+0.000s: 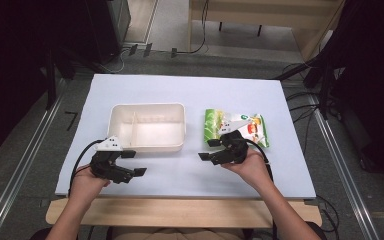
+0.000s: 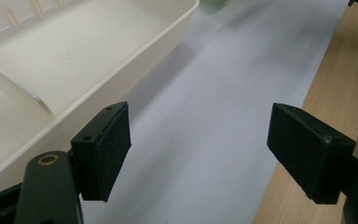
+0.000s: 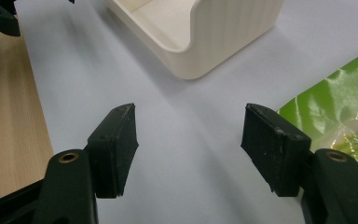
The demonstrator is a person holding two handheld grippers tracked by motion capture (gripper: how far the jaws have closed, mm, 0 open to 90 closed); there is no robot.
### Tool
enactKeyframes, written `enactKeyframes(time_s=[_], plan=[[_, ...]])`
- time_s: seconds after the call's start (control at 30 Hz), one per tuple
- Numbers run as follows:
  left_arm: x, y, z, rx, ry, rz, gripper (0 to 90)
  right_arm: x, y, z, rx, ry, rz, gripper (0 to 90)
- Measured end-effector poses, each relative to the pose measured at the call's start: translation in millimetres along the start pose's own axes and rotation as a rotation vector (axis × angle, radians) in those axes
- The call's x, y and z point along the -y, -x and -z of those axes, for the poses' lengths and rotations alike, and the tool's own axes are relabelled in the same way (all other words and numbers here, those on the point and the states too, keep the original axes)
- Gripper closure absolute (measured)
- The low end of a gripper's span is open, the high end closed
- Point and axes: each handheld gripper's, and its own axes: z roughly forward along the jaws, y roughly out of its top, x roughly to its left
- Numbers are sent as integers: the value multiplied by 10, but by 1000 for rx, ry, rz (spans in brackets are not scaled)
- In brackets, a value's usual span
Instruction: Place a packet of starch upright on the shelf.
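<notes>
A cream plastic bin (image 1: 148, 126) with a thin divider inside sits on the white sheet, left of centre; its corner (image 3: 200, 42) also appears in the right gripper view. A green snack bag (image 1: 236, 125) lies flat to the bin's right. My left gripper (image 1: 134, 163) hovers just in front of the bin's near left corner, jaws wide apart and empty, with the bin wall (image 2: 121, 70) beside one pad. My right gripper (image 1: 209, 149) is open over the sheet, at the bag's near left edge (image 3: 340, 107), nothing between its fingers (image 3: 116, 149).
The white sheet (image 1: 190, 90) covers a wooden table whose bare front edge (image 1: 180, 210) runs along the bottom. Metal rails flank the table on both sides. Cables and dark stands crowd the floor behind and to the right.
</notes>
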Motion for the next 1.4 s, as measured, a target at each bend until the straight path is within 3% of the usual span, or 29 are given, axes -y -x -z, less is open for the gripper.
enactKeyframes(time_s=[0.27,0.33,0.4,0.7,0.83,1.07,1.23,1.4], plan=[[-31,3,-39,12,11,3,235,38,24,56,12,6,10,429],[-46,-4,-46,41,11,25,241,46,22,88,24,19,35,492],[-49,-4,-35,67,25,18,240,44,23,127,25,32,30,495],[-50,3,-45,44,7,1,236,83,87,175,41,23,3,518],[-46,7,-42,32,7,-12,235,85,104,254,66,27,24,529],[-48,14,-42,34,2,-14,229,154,202,384,81,46,-17,556],[-51,24,-41,48,12,-20,227,218,290,444,90,39,-31,651],[-53,30,-41,40,4,-23,227,268,359,389,101,15,-49,717]])
